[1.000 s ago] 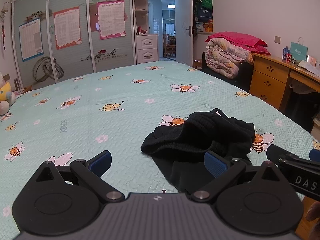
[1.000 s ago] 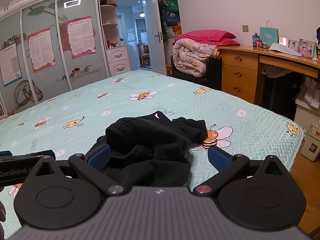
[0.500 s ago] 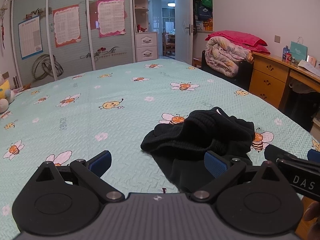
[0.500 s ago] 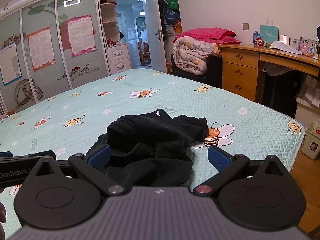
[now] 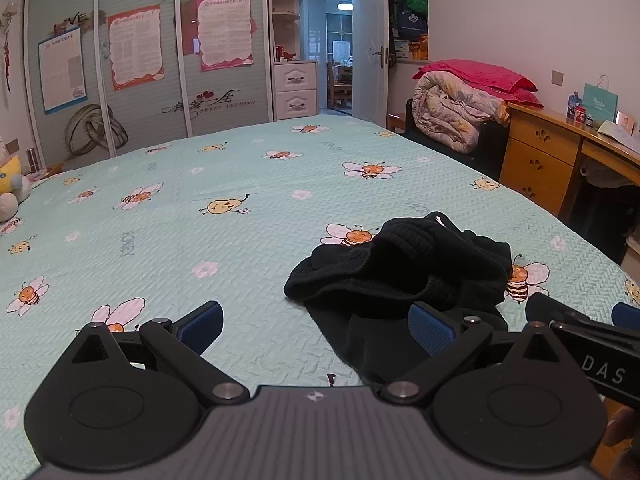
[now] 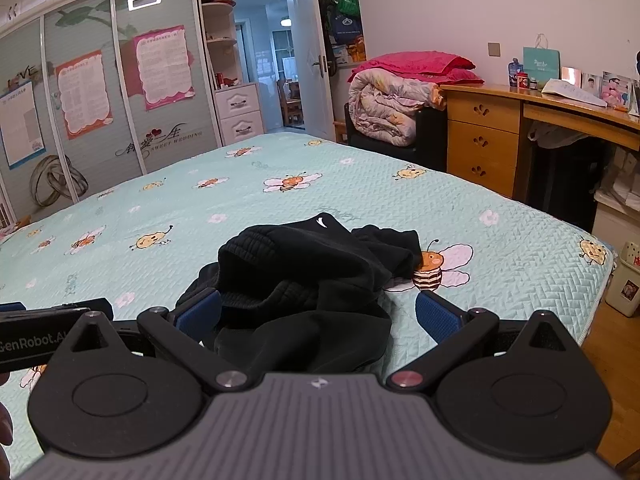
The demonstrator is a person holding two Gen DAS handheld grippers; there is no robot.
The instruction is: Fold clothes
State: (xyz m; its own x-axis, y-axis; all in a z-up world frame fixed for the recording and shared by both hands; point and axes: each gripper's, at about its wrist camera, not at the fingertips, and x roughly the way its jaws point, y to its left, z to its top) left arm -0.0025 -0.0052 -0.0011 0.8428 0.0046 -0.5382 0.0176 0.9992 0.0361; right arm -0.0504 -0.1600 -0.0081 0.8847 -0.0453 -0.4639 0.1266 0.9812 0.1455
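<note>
A crumpled black garment [image 5: 400,272] [image 6: 304,276] lies in a heap on the mint bee-print bedspread [image 5: 200,216] [image 6: 500,248], near the bed's front right corner. My left gripper [image 5: 316,326] hovers open over the bedspread just left of the heap, its right blue pad at the cloth's near edge. Straight in front of the garment, my right gripper [image 6: 318,316] stands open, and the cloth's near fold lies between its blue pads. Neither holds anything. Each gripper's side shows at the edge of the other's view.
A wooden desk [image 6: 520,120] with drawers stands right of the bed, with a rolled quilt [image 6: 392,108] on a dark chair beside it. Sliding wardrobe doors [image 5: 140,72] fill the far wall. A small bin [image 6: 626,284] sits on the floor at right. Plush toys [image 5: 10,188] rest at far left.
Both grippers have dipped slightly and eased a little nearer the garment. The garment has not moved and both stay open.
</note>
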